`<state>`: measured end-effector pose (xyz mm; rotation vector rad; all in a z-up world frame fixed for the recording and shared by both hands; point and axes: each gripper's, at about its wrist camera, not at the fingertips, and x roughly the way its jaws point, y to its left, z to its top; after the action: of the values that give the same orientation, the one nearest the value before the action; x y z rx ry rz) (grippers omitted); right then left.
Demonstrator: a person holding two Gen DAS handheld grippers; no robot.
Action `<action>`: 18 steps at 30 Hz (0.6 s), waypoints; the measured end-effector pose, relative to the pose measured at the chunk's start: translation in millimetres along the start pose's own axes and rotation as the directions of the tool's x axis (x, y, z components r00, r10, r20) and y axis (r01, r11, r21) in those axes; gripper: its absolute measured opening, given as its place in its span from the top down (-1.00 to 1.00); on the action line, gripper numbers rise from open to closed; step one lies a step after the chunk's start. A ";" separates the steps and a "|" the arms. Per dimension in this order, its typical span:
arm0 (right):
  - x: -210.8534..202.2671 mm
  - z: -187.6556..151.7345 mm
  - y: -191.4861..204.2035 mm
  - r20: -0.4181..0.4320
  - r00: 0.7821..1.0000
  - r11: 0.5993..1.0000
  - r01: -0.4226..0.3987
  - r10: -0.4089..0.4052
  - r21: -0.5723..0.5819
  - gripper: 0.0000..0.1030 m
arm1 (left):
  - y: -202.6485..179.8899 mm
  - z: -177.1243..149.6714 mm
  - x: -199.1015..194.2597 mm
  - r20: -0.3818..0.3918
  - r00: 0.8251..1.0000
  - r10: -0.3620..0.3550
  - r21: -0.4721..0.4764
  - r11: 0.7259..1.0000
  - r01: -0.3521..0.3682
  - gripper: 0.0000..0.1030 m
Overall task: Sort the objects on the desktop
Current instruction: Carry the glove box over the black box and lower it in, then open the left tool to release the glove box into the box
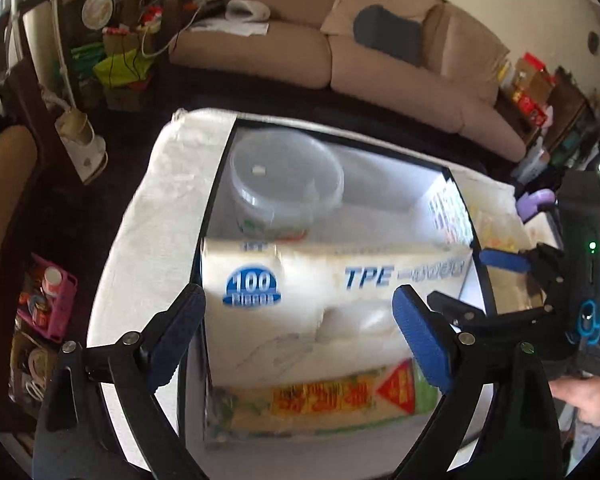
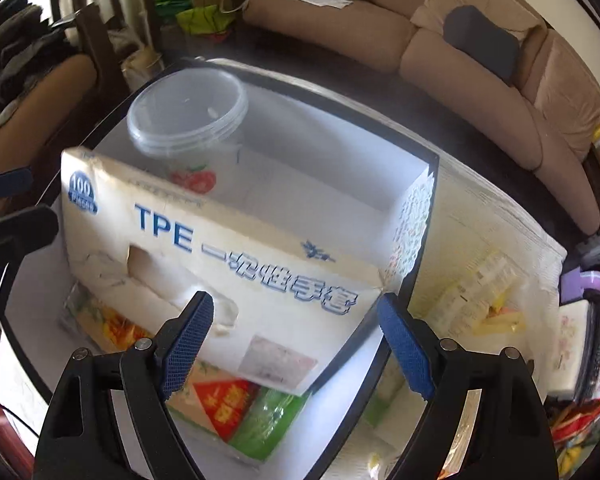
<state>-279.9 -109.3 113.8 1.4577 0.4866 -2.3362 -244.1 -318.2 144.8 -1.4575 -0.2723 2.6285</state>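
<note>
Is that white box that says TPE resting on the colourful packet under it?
Touching. In the right wrist view the TPE box lies directly on the colourful packet, no gap showing; the left wrist view shows the same.

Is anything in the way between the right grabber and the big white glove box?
Nothing visible stands in the way. The right gripper hangs open just above the glove box, with only air between its fingers and the cardboard. The box lies in the white bin, on top of a colourful packet.
</note>
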 end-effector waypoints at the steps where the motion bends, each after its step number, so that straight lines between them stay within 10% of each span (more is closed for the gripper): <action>1: 2.1 3.5 0.0 0.011 1.000 1.000 -0.021 0.021 0.002 -0.69 | 1.6 7.3 6.1 -0.009 1.000 -0.006 0.005 1.000 0.006 -0.83; 15: 78.9 50.6 4.1 -0.127 0.975 0.983 -0.176 0.182 0.060 -0.81 | 19.2 26.0 75.5 -0.137 0.983 -0.125 -0.088 0.990 0.114 -0.84; 18: 94.7 38.8 17.5 -0.273 0.919 0.958 -0.282 0.284 0.046 -0.80 | 13.0 21.3 76.0 -0.153 0.980 -0.129 -0.076 0.990 0.118 -0.84</action>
<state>-341.6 -152.6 42.4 1.7416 0.3121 -1.9219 -302.5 -318.2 90.2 -1.6033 -0.4233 2.4134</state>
